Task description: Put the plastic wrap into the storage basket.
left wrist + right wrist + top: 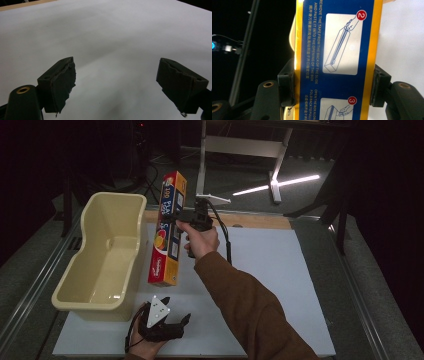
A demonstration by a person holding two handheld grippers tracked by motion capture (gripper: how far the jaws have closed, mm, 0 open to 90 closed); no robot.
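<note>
A long yellow and blue wrap box [168, 230] hangs in the air beside the cream tub [87, 285], its long axis nearly upright. My right gripper [186, 221] is shut on the box [337, 57] at about mid length, one pad on each long side. The printed instruction panels face the right gripper view. My left gripper [175, 312] rests low over the white board [280, 285] near the front edge. Its jaws stand wide apart in the left gripper view [116, 87], with bare white board between them.
The cream tub stands open at the left of the board, with nothing visible inside. A brown-sleeved forearm [245, 305] crosses the middle of the board. A wooden strip [260, 221] runs behind the board, and a desk frame [240, 150] stands on the dark floor beyond.
</note>
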